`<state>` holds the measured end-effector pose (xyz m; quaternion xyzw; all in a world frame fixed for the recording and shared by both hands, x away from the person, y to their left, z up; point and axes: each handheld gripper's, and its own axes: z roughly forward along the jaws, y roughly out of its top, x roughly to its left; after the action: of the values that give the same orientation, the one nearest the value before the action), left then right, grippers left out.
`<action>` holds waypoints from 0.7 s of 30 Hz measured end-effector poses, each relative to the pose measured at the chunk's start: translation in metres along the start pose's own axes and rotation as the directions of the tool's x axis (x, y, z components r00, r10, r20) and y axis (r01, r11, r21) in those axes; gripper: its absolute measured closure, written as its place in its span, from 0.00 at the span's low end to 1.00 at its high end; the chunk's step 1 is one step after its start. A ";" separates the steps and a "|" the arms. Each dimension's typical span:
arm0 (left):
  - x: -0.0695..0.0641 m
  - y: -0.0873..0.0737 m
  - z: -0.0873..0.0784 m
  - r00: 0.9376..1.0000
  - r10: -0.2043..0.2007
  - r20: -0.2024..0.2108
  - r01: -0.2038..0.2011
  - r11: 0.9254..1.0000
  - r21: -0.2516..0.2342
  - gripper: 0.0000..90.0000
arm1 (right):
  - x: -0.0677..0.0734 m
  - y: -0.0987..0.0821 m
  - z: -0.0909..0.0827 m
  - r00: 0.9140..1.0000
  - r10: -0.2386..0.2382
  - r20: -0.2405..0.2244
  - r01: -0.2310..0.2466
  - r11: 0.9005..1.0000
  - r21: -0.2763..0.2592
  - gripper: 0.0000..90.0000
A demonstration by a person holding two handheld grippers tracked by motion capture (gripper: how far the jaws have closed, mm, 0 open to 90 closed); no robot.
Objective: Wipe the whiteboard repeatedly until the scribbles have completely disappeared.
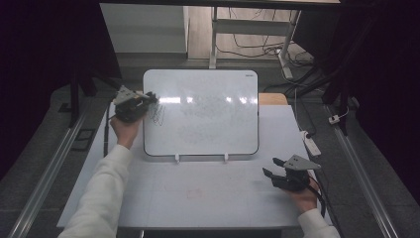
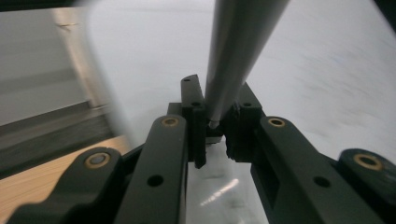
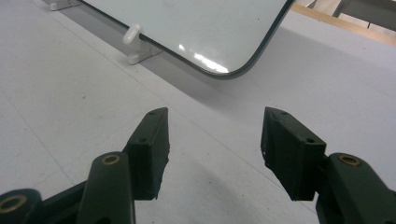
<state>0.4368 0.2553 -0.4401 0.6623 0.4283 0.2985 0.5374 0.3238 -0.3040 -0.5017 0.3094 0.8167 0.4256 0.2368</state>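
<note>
Whiteboard (image 1: 200,113) stands propped on two white feet at the table's (image 1: 163,198) far middle. At its left edge, your left gripper (image 1: 151,97) clamps a grey marker (image 2: 238,51), tip by the black scribble (image 1: 157,114). Off its lower right corner, your right gripper (image 1: 272,167) rests on the table, jaws apart and empty.
</note>
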 end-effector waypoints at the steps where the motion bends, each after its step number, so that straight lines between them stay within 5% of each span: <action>1: 0.007 0.000 -0.003 1.000 -0.020 -0.009 0.020 1.000 -0.007 0.87 | 0.000 0.000 0.000 1.000 0.000 0.000 0.000 1.000 -0.002 0.46; 5: 0.001 -0.004 -0.001 1.000 -0.023 0.010 0.023 1.000 -0.006 0.87 | 0.001 0.000 0.002 1.000 -0.001 -0.004 0.001 1.000 0.004 0.46; 10: -0.032 -0.015 0.014 0.994 0.004 0.110 -0.006 1.000 0.013 0.87 | 0.002 0.000 0.002 1.000 -0.005 -0.006 0.005 1.000 0.005 0.46; 12: -0.040 -0.017 0.015 0.992 0.029 0.119 -0.032 0.999 0.021 0.87 | 0.002 0.000 0.002 1.000 -0.005 -0.005 0.005 1.000 0.004 0.46; 14: -0.037 -0.013 0.013 0.994 0.057 0.096 -0.059 0.998 0.026 0.87 | 0.001 0.000 0.001 1.000 -0.002 -0.003 0.002 1.000 0.006 0.46; 18: -0.013 -0.007 0.002 1.000 0.010 0.022 -0.011 1.000 0.006 0.87 | 0.001 0.000 0.001 1.000 -0.002 -0.004 0.002 1.000 0.004 0.46; 21: -0.008 -0.008 0.000 1.000 -0.012 0.020 0.012 1.000 -0.001 0.87 | 0.001 0.000 0.001 1.000 -0.004 -0.004 0.004 1.000 -0.001 0.46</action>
<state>0.4311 0.2485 -0.4473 0.6625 0.4267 0.2891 0.5436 0.3241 -0.3028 -0.5019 0.3067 0.8178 0.4259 0.2361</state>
